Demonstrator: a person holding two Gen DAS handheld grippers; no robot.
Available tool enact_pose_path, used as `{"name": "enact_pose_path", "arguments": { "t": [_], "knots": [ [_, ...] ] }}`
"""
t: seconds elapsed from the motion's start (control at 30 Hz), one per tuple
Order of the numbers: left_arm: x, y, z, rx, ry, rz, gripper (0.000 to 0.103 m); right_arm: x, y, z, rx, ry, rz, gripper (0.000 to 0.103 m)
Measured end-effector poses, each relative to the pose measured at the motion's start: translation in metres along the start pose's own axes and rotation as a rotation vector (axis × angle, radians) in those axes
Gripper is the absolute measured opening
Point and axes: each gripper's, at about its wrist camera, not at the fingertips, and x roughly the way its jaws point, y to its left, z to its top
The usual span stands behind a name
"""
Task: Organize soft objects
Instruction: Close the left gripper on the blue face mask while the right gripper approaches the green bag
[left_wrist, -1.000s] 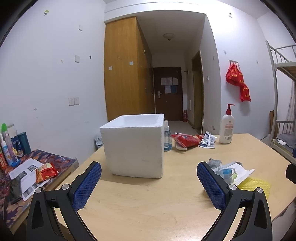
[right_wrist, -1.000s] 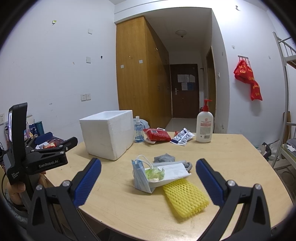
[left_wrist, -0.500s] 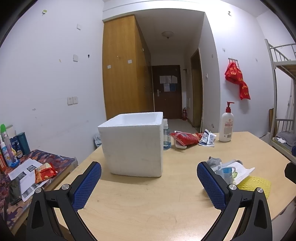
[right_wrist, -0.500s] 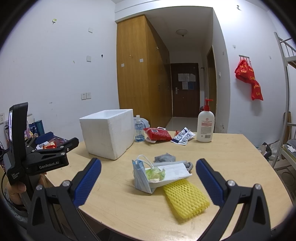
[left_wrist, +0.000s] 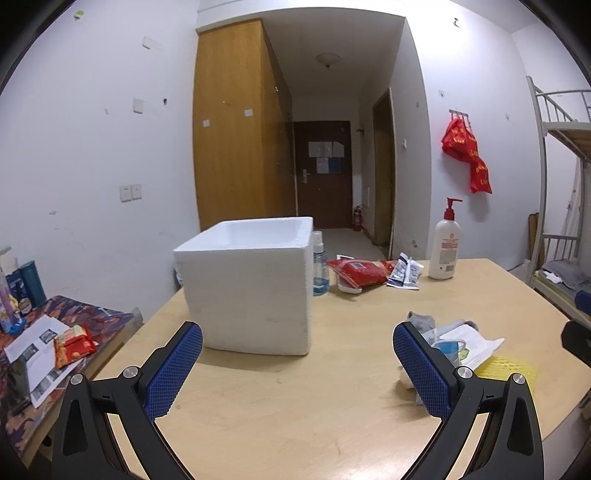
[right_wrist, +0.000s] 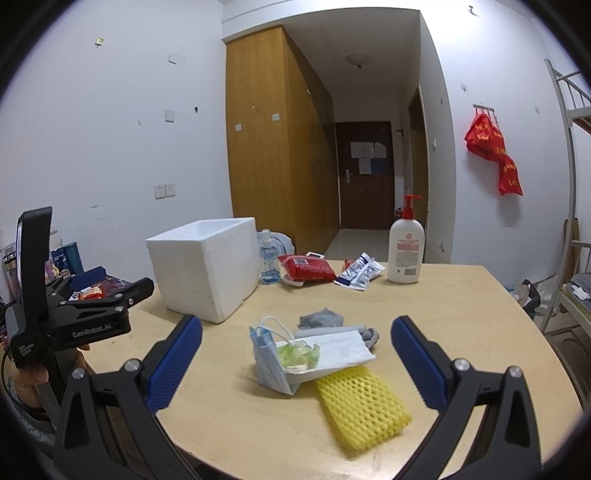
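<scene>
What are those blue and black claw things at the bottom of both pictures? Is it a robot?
No robot: a person holds two grabber tools, each with a camera looking out between its blue jaws. One picture comes from the left gripper, the other from the right gripper. Both are open and hold nothing. On the wooden table sit a white foam box, a face mask, a yellow foam net, a grey sock, a red packet and a lotion bottle.

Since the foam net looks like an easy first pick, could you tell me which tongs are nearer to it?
Right. The right tongs hover open directly over the yellow foam net; the left tongs face the white foam box, with the net off to their right.
</scene>
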Motion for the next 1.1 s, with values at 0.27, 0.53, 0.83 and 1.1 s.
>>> {"name": "enact_pose_path", "arguments": {
  "t": [0.27,0.53,0.83,1.1],
  "knots": [
    [0.026,-0.016,0.001,0.013,0.05,-0.092,0.103,0.024,-0.016,0.0,0.025,0.055,-0.007,0.103],
    [0.047,-0.036,-0.005,0.04,0.114,-0.185,0.103,0.043,-0.034,-0.004,0.056,0.105,-0.048,0.103],
    [0.054,-0.059,-0.014,0.088,0.162,-0.379,0.103,0.053,-0.054,-0.006,0.111,0.137,-0.053,0.103],
    [0.074,-0.072,-0.023,0.065,0.25,-0.452,0.103,0.063,-0.057,-0.013,0.108,0.166,-0.048,0.103]
  ]
}}
